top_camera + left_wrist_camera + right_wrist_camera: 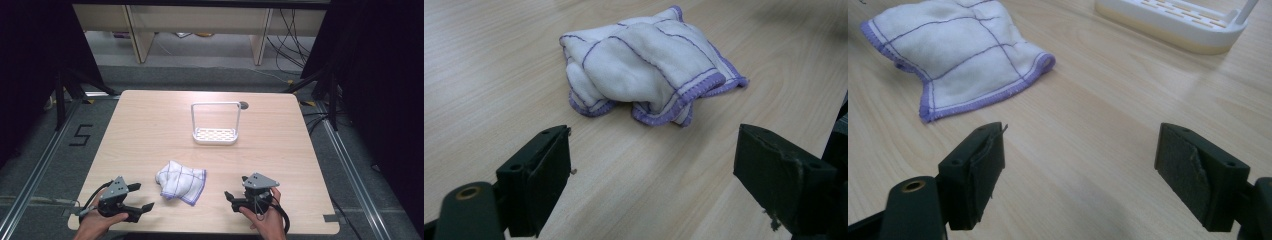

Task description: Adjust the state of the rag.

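High view: a crumpled white cloth (181, 182) with purple edging lies on the wooden table (150, 130), near the front edge, between the two grippers and apart from both. The left gripper (141, 197) sits low at the front left corner, jaws spread and empty, pointing toward the cloth. The right gripper (229, 200) sits at the front right, jaws likewise spread and empty. A white rack (215, 126) with a slotted base and a tall hoop stands farther back, well apart from the cloth.

Left gripper view: the cloth (649, 65) lies bunched ahead of the jaws, folds heaped on one another. Both jaws stand wide with bare table between them.

Right gripper view: the cloth (955, 55) lies ahead and to the left, one flat corner nearest the jaws; the rack (1178, 22) shows at the upper right. Jaws wide, nothing between.

Assessment: the work appears to stand at the approach, with no contact made. The next move probably calls for each gripper to advance to the cloth, settle on an edge or corner, and close there.
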A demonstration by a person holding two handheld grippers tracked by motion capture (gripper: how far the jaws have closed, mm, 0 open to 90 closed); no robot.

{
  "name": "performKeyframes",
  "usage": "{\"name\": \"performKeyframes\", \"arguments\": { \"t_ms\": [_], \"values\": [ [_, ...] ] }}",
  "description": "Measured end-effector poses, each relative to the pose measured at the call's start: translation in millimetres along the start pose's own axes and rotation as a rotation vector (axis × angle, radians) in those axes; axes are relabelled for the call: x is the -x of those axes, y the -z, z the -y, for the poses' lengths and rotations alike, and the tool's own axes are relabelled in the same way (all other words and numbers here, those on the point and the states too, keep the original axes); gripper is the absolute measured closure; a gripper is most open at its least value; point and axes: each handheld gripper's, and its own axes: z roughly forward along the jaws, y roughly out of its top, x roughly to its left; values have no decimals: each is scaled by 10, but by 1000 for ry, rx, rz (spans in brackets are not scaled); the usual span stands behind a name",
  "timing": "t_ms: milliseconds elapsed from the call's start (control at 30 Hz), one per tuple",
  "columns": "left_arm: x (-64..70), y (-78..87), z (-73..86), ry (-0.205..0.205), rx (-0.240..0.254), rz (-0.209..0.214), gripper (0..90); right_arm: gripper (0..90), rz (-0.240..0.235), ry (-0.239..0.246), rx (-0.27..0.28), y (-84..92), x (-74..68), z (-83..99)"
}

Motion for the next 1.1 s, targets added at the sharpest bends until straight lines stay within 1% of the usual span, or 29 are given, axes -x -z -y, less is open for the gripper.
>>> {"name": "performKeyframes", "arguments": {
  "t_ms": [33,67,100,133,167,200,233,300,367,400,433,467,500,533,567,633,667,700,767,800,833,867,900,933,967,1000,1033,1067,1100],
  "values": [
    [-5,6,-3,-10,-6,-2,147,215,7,3,3,-3,0,1],
    [-5,6,-3,-10,-6,-2,147,215,7,3,3,-3,0,1],
    [-2,-5,-5,-13,10,-5,148,218,-1,-13,-8,-1,-15,-1],
    [8,0,-11,-15,1,-11,148,218,-4,-9,-10,0,-13,-3],
    [13,0,-14,-22,0,-4,147,218,-2,2,4,-4,-9,-3],
    [21,-7,-16,-22,7,4,148,219,-4,-2,2,-4,-11,-4],
    [31,-8,-20,-25,12,9,148,219,2,-11,13,-6,-15,-3],
    [44,-18,-24,-21,22,10,148,219,-7,-2,12,-4,5,-8],
    [60,-47,-40,-35,18,20,148,219,-11,-20,19,0,1,-6],
    [62,-59,-46,-45,13,19,148,220,-15,-15,22,-3,7,-7],
    [62,-59,-46,-45,13,19,148,220,-15,-15,22,-3,7,-7],
    [83,-80,-51,-30,30,26,148,220,-22,-30,17,4,-5,-9],
    [95,-93,-64,-37,30,29,157,220,-33,-27,15,5,-13,-13],
    [98,-89,-71,-48,21,26,161,220,-34,-25,15,4,-18,-14],
    [112,-103,-74,-47,37,29,167,220,-34,-20,17,-2,-16,-15],
    [119,-99,-82,-52,30,35,184,220,-40,-28,15,-6,-20,-16],
    [130,-112,-88,-50,38,43,228,221,-43,-29,14,-14,-14,-13],
    [136,-130,-100,-65,29,67,271,222,-35,-33,8,-3,-17,-13],
    [149,-151,-109,-85,20,60,310,226,-36,-25,18,-8,-2,-15],
    [149,-151,-109,-85,20,60,333,228,-42,-25,21,-19,2,-12],
    [144,-164,-120,-109,5,46,356,228,-43,-35,7,-14,-2,-11],
    [144,-164,-120,-109,5,46,371,228,-40,-35,6,-15,0,-9],
    [141,-187,-127,-123,12,49,394,228,-42,-41,9,-14,-4,-8],
    [145,-198,-130,-134,13,38,413,230,-45,-33,13,-15,0,-11],
    [145,-208,-136,-143,10,40,429,231,-49,-37,14,-17,-5,-12],
    [145,-208,-136,-143,10,40,461,231,-49,-37,14,-17,-5,-12],
    [146,-233,-144,-170,6,36,488,231,-46,-37,8,-20,-7,-13],
    [146,-233,-144,-170,6,36,508,231,-46,-37,8,-20,-7,-13],
    [147,-246,-152,-180,-5,41,534,231,-44,-29,9,-23,-4,-12]
  ]
}}
